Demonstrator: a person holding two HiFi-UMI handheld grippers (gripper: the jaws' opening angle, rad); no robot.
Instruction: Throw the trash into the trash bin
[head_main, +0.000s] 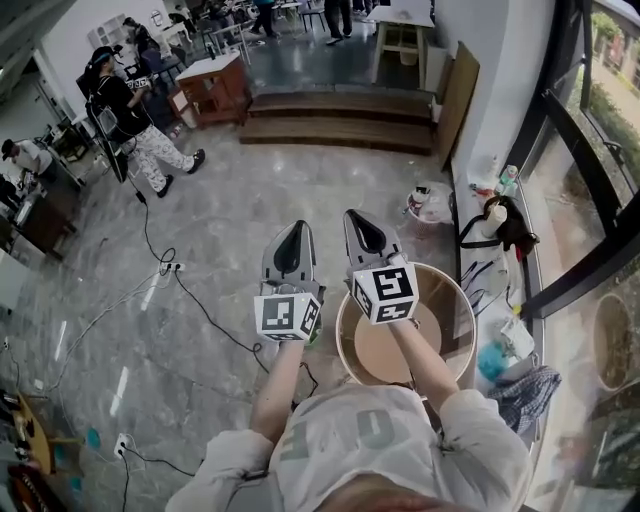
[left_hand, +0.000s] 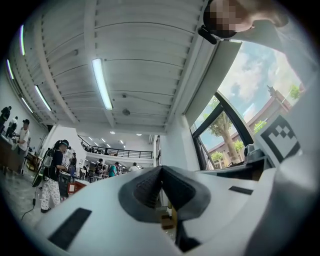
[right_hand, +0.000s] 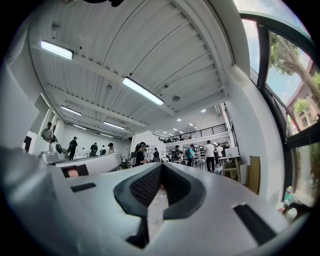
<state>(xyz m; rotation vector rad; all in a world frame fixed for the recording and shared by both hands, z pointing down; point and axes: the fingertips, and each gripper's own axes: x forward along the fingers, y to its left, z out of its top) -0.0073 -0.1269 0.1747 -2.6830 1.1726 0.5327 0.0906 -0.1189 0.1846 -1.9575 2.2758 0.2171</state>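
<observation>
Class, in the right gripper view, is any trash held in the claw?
No, the right claw is shut, its tips together with nothing caught between them.

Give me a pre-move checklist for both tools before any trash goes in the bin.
1. Left tool empty: ok. Its jaws are together with nothing between them.
2. Right tool empty: ok. Its jaws are together on nothing.
3. Jaws ready for a pickup: not ok. Both tools are shut and must open first.
4. Trash identified: cannot tell. Clutter lies along the window ledge, but no piece clearly reads as the trash.
5. Bin located: cannot tell. A round tub sits below the right tool, and a bagged bin stands farther off by the wall.
6. Tools aimed at a target: not ok. Both gripper views look up at the ceiling.
</observation>
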